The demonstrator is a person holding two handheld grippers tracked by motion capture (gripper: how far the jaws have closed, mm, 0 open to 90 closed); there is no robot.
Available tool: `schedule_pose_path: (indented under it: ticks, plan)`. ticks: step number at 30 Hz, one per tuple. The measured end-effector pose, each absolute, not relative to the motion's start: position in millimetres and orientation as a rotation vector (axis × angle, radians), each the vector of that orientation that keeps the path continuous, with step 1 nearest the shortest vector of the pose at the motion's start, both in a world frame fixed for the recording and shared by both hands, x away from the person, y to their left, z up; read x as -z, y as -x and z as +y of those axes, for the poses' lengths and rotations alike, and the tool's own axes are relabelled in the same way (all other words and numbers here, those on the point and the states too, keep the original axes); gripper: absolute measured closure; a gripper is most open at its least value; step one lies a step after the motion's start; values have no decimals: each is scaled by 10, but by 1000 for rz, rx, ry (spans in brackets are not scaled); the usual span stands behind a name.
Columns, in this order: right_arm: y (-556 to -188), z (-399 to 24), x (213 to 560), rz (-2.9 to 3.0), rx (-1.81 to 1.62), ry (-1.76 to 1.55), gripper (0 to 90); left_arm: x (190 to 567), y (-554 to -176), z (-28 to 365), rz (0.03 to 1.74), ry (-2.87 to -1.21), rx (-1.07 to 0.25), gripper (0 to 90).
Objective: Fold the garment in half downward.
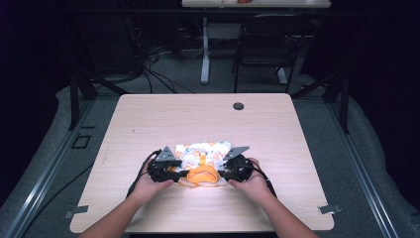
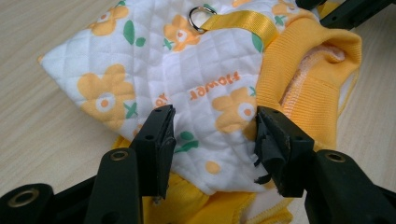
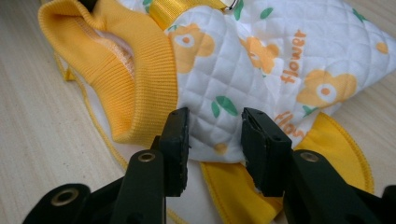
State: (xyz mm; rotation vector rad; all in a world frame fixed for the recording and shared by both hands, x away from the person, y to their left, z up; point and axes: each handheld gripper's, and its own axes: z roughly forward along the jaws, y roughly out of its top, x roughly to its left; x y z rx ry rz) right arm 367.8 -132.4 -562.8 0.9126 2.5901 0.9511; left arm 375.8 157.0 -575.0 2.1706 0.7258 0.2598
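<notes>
One quilted flower-print garment (image 1: pixel 204 151), one table (image 1: pixel 148 119), two grippers, one chair (image 1: pixel 267 44), one metal ring (image 2: pixel 201 12).

You get a bright table (image 1: pixel 277 148) in the high view w/ light from above, while the room around it drops to near black (corners esp.). That view is soft, low detail. Both gripper views are evenly lit, no glare; the quilted garment (image 2: pixel 205 70) is sharp, stitching readable. Your jaws at the bottom edge sit a bit soft and stretched. Shadows under the fabric stay faint.
</notes>
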Motion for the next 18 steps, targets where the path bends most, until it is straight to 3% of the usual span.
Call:
schedule_pose_path:
  ticks: [18]
  plan:
    - [-3724,-1306,5608,2545,-943,-937,592,5732,-3796,1560,764,-2103,-279,480]
